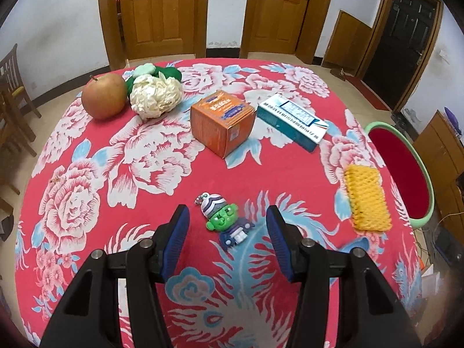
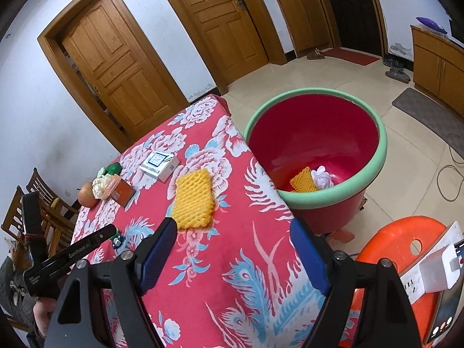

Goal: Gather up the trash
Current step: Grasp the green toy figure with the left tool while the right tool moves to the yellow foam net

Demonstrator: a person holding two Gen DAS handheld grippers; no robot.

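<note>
A yellow foam fruit net point(image 1: 367, 197) point(image 2: 193, 200) lies near the table's right edge. A red bin with a green rim point(image 2: 374, 171) point(image 1: 422, 220) stands on the floor beside the table and holds another yellow net point(image 2: 303, 180) and a crumpled white wrapper point(image 2: 323, 177). An orange box point(image 1: 222, 121) point(image 2: 123, 191) and a teal and white box point(image 1: 293, 121) point(image 2: 159, 164) lie on the table. My left gripper point(image 1: 227, 221) is open above a green-faced toy figure point(image 1: 227, 222). My right gripper point(image 2: 232, 239) is open and empty, just short of the net on the table.
The table has a red flowered cloth point(image 1: 145, 159). An apple point(image 1: 103, 95) and a toy cauliflower point(image 1: 155, 94) sit at the far left. An orange plastic stool point(image 2: 406, 240) with a power strip stands at the right. Wooden chairs point(image 2: 37, 203) stand left of the table.
</note>
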